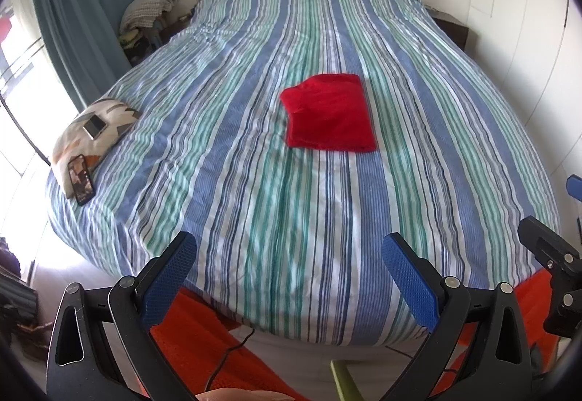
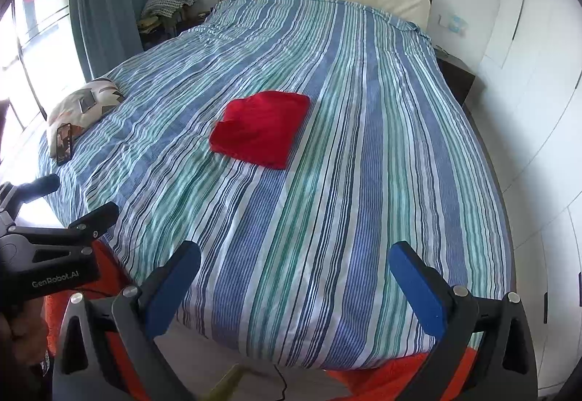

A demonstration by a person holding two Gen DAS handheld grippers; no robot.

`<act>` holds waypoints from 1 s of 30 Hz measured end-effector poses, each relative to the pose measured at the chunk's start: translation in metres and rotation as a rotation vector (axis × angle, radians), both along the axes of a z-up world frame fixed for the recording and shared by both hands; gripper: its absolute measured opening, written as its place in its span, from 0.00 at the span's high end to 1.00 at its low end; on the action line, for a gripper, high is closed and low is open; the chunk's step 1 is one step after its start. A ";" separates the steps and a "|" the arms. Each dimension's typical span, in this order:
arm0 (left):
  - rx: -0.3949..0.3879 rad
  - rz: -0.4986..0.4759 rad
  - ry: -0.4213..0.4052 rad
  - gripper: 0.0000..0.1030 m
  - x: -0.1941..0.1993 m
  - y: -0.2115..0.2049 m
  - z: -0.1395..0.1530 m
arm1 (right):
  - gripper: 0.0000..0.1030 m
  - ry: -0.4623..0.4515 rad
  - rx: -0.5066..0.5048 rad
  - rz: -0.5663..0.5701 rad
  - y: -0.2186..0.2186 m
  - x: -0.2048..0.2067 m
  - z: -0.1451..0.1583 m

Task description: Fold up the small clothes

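That folded red knit garment (image 1: 329, 113) on the striped bed sheet (image 1: 232, 146) looks soft, light and floppy, so I'd pinch a corner edge; left gripper (image 1: 289, 277) and right gripper (image 2: 295, 286) both hang with jaws wide apart, holding nothing.

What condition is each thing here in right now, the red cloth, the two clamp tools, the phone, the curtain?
Red cloth garment: folded into a compact rectangle, lying flat on the striped bedspread.
Left gripper: jaws wide open, empty.
Right gripper: jaws wide open, empty.
Black smartphone: screen lit, leaning on the patterned cushion.
Teal curtain: drawn aside.
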State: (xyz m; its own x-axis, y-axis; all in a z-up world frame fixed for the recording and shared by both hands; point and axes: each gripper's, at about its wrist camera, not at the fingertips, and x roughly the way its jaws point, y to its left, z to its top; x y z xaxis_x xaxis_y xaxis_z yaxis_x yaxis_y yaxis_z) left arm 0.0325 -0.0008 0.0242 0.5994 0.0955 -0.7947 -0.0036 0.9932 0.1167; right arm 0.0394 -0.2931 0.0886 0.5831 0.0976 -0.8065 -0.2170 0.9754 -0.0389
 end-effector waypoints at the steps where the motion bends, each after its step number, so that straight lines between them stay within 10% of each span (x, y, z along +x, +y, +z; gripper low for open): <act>1: 0.001 0.000 0.000 0.01 0.000 0.000 0.000 | 0.01 0.000 0.000 0.000 0.000 0.000 0.000; 30: -0.034 -0.062 -0.049 0.01 -0.008 -0.011 0.010 | 0.01 0.006 -0.006 -0.021 -0.005 0.002 -0.007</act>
State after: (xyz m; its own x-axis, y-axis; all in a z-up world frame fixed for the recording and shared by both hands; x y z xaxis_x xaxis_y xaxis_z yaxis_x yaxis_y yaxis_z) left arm 0.0247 -0.0114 0.0343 0.6418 0.0304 -0.7662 0.0533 0.9950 0.0841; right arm 0.0412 -0.2982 0.0815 0.5800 0.0807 -0.8106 -0.1968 0.9795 -0.0433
